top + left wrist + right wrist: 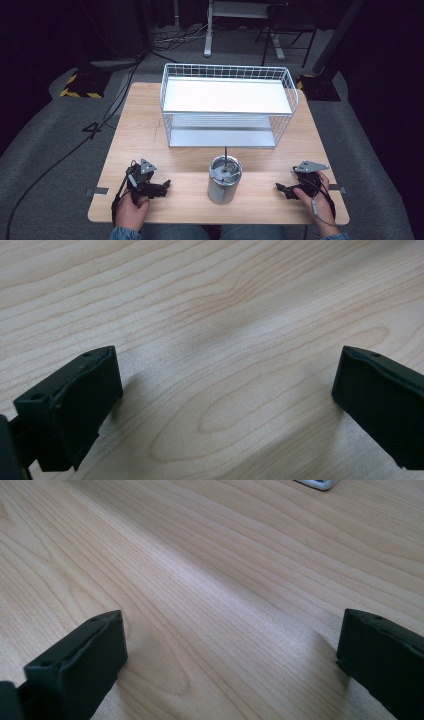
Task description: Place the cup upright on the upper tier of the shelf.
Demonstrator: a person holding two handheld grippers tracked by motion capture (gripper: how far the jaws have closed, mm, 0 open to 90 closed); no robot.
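The left gripper (165, 187) rests on the light wooden table (150, 130), jaws spread wide, holding nothing. The round silver metal can (224, 180) with a thin dark stick stands between both grippers, apart from each. The right gripper (279, 188) also rests with jaws wide and bare.

Left claw (165, 186) and right claw (280, 188) low, jaws spread wide, pointing inward.

Each black hand-held gripper (166, 186) carries a grey three-cornered plate; denim cuffs.
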